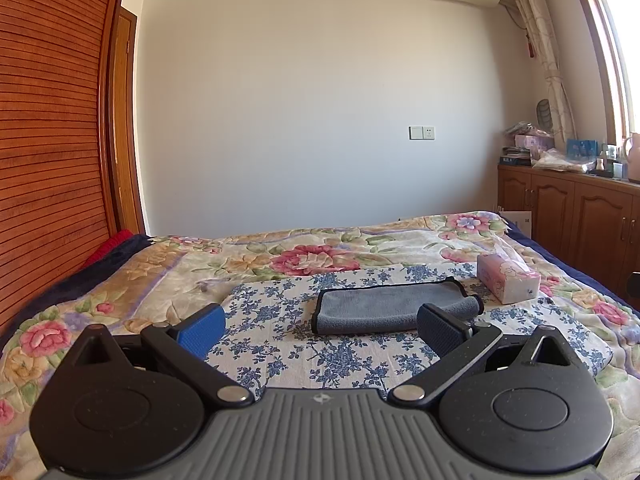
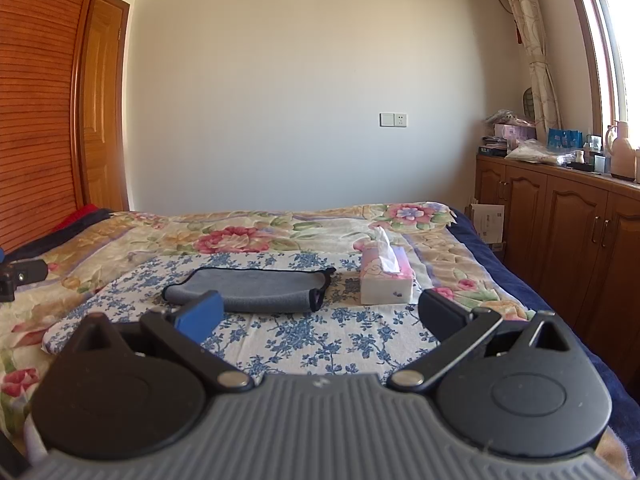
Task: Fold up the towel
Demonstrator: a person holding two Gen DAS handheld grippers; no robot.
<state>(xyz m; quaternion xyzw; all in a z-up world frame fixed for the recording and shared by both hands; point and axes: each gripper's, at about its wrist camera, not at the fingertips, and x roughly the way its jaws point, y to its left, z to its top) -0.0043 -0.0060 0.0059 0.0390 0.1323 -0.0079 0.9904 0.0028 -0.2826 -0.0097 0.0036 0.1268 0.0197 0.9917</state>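
Observation:
A grey towel with dark edging lies folded on a blue-and-white floral cloth on the bed. Its right end is rolled over. It also shows in the right wrist view. My left gripper is open and empty, hovering just short of the towel's near edge. My right gripper is open and empty, set to the right of the towel and short of it. Part of the left gripper shows at the left edge of the right wrist view.
A pink tissue box stands right of the towel, also in the right wrist view. The floral bedspread covers the bed. A wooden wardrobe is at left, and wooden cabinets with clutter on top at right.

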